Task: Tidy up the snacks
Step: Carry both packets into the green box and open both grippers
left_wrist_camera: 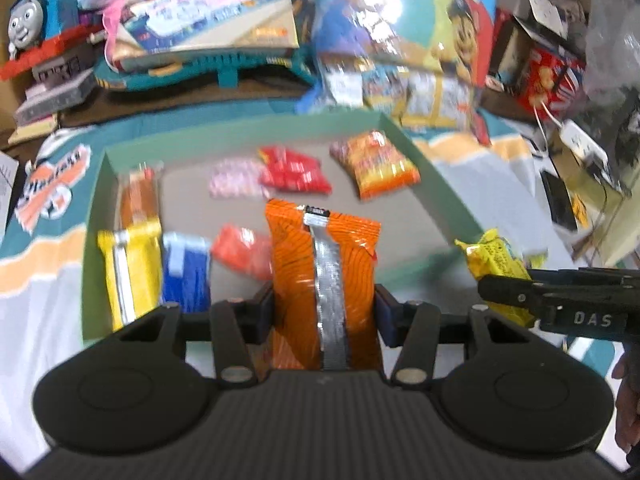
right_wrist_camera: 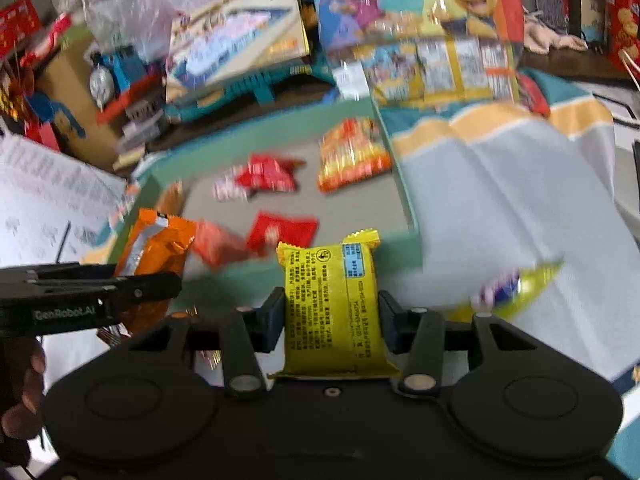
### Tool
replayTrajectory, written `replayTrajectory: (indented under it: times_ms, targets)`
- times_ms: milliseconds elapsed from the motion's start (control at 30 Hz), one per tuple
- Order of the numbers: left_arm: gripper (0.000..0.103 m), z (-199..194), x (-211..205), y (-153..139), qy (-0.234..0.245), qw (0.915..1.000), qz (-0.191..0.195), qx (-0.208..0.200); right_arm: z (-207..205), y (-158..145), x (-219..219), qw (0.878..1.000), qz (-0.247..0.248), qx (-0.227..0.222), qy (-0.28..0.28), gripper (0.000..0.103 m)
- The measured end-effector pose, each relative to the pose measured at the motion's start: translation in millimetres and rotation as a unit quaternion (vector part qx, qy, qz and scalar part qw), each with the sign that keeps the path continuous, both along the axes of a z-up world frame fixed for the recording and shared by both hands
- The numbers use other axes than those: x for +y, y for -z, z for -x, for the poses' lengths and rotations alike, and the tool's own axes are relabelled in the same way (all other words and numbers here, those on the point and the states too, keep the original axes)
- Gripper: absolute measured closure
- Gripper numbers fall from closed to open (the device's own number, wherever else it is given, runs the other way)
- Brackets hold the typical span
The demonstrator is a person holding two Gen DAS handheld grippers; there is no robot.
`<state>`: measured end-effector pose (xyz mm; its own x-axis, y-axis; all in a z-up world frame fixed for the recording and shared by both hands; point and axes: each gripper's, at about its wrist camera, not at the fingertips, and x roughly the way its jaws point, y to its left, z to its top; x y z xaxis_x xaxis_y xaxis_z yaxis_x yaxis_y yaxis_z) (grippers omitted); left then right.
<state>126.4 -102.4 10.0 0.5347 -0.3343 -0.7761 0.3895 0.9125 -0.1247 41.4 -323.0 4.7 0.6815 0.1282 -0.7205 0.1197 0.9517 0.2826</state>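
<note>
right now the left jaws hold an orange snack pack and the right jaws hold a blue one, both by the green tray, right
Not quite: the right gripper holds a yellow snack pack, not a blue one, as the right wrist view shows. The left gripper does hold the orange snack pack, and both are by the green tray.

Left tongs [left_wrist_camera: 324, 312]: clamped on orange packet [left_wrist_camera: 320, 264]
Green tray [left_wrist_camera: 436, 184]: beyond the tongs
Right tongs [left_wrist_camera: 516, 288]: right of tray, gripping yellow packet [left_wrist_camera: 496, 260]
</note>
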Motion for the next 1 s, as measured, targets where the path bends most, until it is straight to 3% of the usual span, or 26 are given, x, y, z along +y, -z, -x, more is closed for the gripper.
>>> replayTrajectory:
  times_ms: [167, 367, 767, 800, 833, 867, 900, 1000]
  targets:
    - [0.053, -52, -10, -2, -0.021, 0.9997, -0.002, 0.009, -44, -13, -13, 1.000, -0.009, -0.007, 0.009, 0.056]
    - [0.053, -103, -17, 16, -0.047, 0.9984, -0.006, 0.031, -102, -1, -21, 1.000, -0.002, 0.010, 0.012, 0.056]
    - [0.053, -134, -28, 46, -0.048, 0.9977, -0.027, 0.039, -136, 36, -7, 0.999, 0.000, 0.041, -0.005, 0.052]
    - [0.044, -135, -29, 47, -0.049, 0.9976, -0.033, 0.035, -136, 35, -6, 0.999, 0.002, 0.036, -0.002, 0.048]
    - [0.035, -134, -30, 46, -0.050, 0.9975, -0.040, 0.030, -135, 33, -5, 1.000, 0.005, 0.029, 0.001, 0.031]
    - [0.014, -133, -32, 46, -0.051, 0.9974, -0.046, 0.023, -131, 27, -5, 1.000, 0.008, 0.020, 0.003, 0.015]
    - [0.000, -131, -32, 44, -0.053, 0.9973, -0.049, 0.016, -129, 23, -3, 1.000, 0.012, 0.009, 0.003, 0.009]
    - [0.000, -125, -32, 39, -0.053, 0.9973, -0.051, 0.006, -125, 13, 2, 1.000, 0.021, -0.009, 0.001, 0.000]
